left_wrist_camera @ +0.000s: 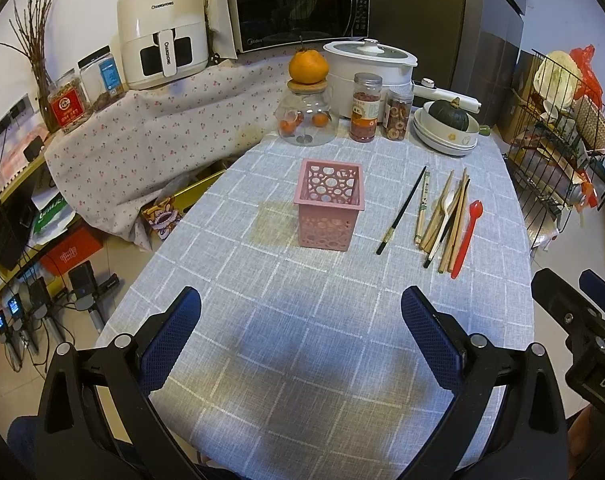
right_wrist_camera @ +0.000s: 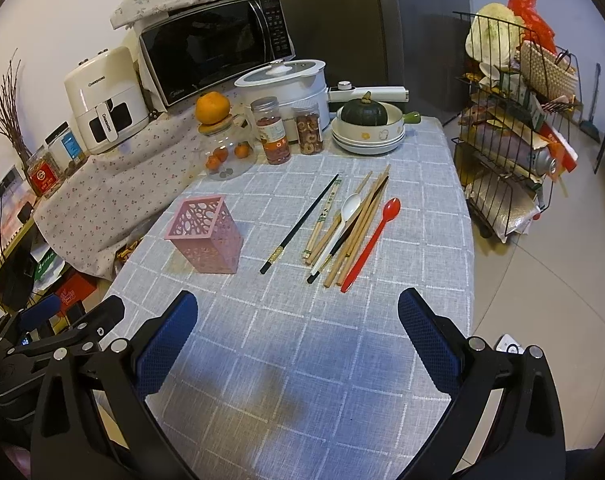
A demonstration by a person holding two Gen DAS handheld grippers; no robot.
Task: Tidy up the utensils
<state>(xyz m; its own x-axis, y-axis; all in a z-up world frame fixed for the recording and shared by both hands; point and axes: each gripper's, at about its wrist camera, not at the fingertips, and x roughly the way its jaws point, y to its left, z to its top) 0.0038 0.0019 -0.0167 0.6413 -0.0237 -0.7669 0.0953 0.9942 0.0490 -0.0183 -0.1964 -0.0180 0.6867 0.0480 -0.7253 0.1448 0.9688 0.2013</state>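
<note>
My right gripper (right_wrist_camera: 298, 320), jaws released like the left's, sits nearer the utensil pile (right_wrist_camera: 350, 232) lying lengthwise right of the pink holder (right_wrist_camera: 204, 236).

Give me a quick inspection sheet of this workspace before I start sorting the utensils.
Surface: table under a grey checked cloth.
Job's things: pink holder upright, looks empty; black chopstick lying alone; chopstick pile with white spoon on it; red spoon beside the pile.
Clutter: glass jar with an orange on its lid, two snack jars, stacked bowls holding a green squash, cooker.
Grippers: left gripper and right gripper open, empty, above the near table.
Cables: cords on floor at left.
Surroundings: microwave, air fryer, wire rack.
</note>
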